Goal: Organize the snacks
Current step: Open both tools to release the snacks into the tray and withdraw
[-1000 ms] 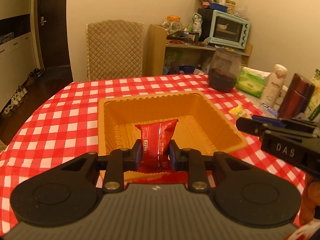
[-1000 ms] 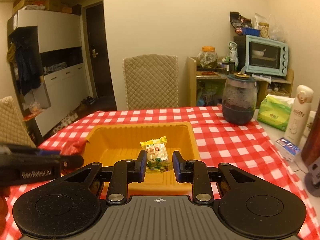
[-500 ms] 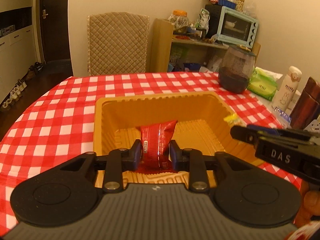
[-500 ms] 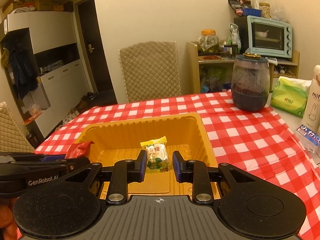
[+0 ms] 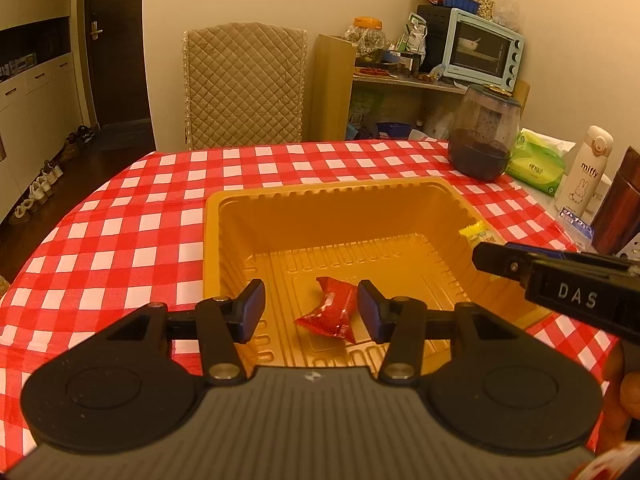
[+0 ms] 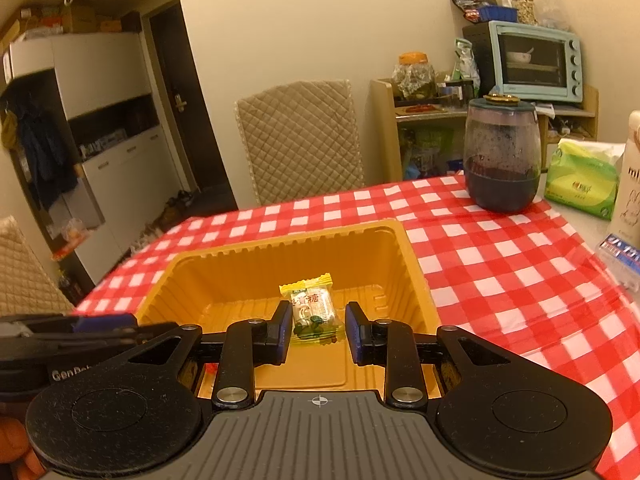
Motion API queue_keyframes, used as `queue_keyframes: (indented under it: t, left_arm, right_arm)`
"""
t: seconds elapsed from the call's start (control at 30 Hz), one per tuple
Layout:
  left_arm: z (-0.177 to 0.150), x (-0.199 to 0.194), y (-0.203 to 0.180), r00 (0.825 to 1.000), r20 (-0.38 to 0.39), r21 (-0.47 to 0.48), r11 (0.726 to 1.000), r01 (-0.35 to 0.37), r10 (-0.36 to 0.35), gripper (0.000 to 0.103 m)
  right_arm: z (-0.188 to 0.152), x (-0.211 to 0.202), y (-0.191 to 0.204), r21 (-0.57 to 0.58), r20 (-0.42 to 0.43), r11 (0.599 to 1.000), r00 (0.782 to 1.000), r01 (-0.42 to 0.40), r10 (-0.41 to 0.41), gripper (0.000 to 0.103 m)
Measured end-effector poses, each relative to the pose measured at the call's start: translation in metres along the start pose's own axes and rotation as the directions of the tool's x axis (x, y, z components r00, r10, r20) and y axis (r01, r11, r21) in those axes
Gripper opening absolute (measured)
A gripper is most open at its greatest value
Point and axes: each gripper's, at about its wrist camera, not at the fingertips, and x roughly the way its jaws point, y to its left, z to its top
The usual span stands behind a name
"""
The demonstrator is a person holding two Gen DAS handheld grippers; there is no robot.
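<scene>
An orange plastic tray [image 5: 320, 192] sits on the red-checked table. A red snack packet [image 5: 330, 308] lies loose on the tray's floor, below my left gripper [image 5: 311, 312]. Its jaws are opening and touch nothing. In the right wrist view a yellow-wrapped candy [image 6: 314, 312] hangs between the pads of my right gripper [image 6: 316, 332] above the tray [image 6: 280, 242]. Those jaws are opening too, and a thin gap shows at the right pad. The right gripper [image 5: 480, 258] reaches in over the tray's right rim with the candy [image 5: 478, 232] at its tip. The left gripper [image 6: 132, 322] shows at the left.
A dark glass jar [image 5: 482, 136], a green tissue pack [image 5: 538, 162], a white bottle [image 5: 584, 172] and a brown flask [image 5: 618, 204] stand along the table's right side. A quilted chair [image 5: 244, 84] stands behind the table. A hand [image 5: 624, 396] shows at the lower right.
Both grippers came forward and down over the tray. The left jaws opened and the red packet dropped onto the tray floor. The right jaws spread away from the candy.
</scene>
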Motion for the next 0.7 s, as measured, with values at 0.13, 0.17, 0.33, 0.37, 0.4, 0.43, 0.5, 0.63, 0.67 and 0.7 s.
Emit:
queue_keyframes:
  t: [0.13, 0.17, 0.33, 0.37, 0.4, 0.43, 0.5, 0.63, 0.67, 0.7]
  left_arm:
    - [-0.002, -0.001, 0.000, 1.000, 0.000, 0.014, 1.000, -0.007, 0.007, 0.047]
    - [-0.002, -0.002, 0.001, 1.000, 0.000, 0.013, 1.000, -0.009, 0.009, 0.047]
    - [-0.001, -0.013, 0.003, 1.000, 0.010, -0.013, 1.000, 0.000, 0.000, 0.050]
    - [-0.001, -0.017, 0.002, 1.000, 0.018, -0.008, 1.000, -0.001, 0.001, 0.051]
    - [-0.001, -0.021, 0.001, 1.000, 0.024, -0.005, 1.000, 0.000, 0.000, 0.051]
    - [-0.001, -0.026, 0.000, 1.000, 0.029, -0.003, 1.000, 0.003, -0.003, 0.052]
    - [-0.001, -0.034, -0.003, 0.999, 0.039, 0.000, 1.000, 0.007, -0.007, 0.052]
    - [-0.005, -0.051, -0.010, 0.998, 0.057, 0.012, 1.000, 0.013, -0.013, 0.052]
    - [-0.007, -0.055, -0.013, 0.998, 0.061, 0.014, 1.000, 0.016, -0.017, 0.052]
    - [-0.010, -0.060, -0.015, 0.998, 0.064, 0.017, 1.000, 0.017, -0.018, 0.052]
  right_arm:
    - [0.000, -0.006, -0.004, 0.015, 0.040, 1.000, 0.999, 0.010, -0.011, 0.074]
    - [0.001, -0.008, -0.005, 0.015, 0.043, 1.000, 0.999, 0.018, -0.019, 0.074]
    - [0.004, -0.024, -0.012, 0.024, 0.094, 0.998, 0.994, 0.058, -0.060, 0.074]
    - [0.004, -0.028, -0.014, 0.022, 0.103, 0.998, 0.992, 0.064, -0.066, 0.074]
    - [0.004, -0.033, -0.015, 0.022, 0.113, 0.997, 0.991, 0.072, -0.074, 0.074]
    - [0.004, -0.038, -0.016, 0.023, 0.121, 0.997, 0.989, 0.080, -0.082, 0.074]
    - [0.004, -0.049, -0.019, 0.031, 0.134, 0.995, 0.986, 0.096, -0.100, 0.074]
    - [0.002, -0.071, -0.019, 0.039, 0.152, 0.993, 0.981, 0.111, -0.116, 0.074]
    - [0.000, -0.077, -0.018, 0.035, 0.156, 0.993, 0.981, 0.113, -0.118, 0.074]
    - [-0.002, -0.083, -0.018, 0.031, 0.159, 0.993, 0.980, 0.116, -0.120, 0.074]
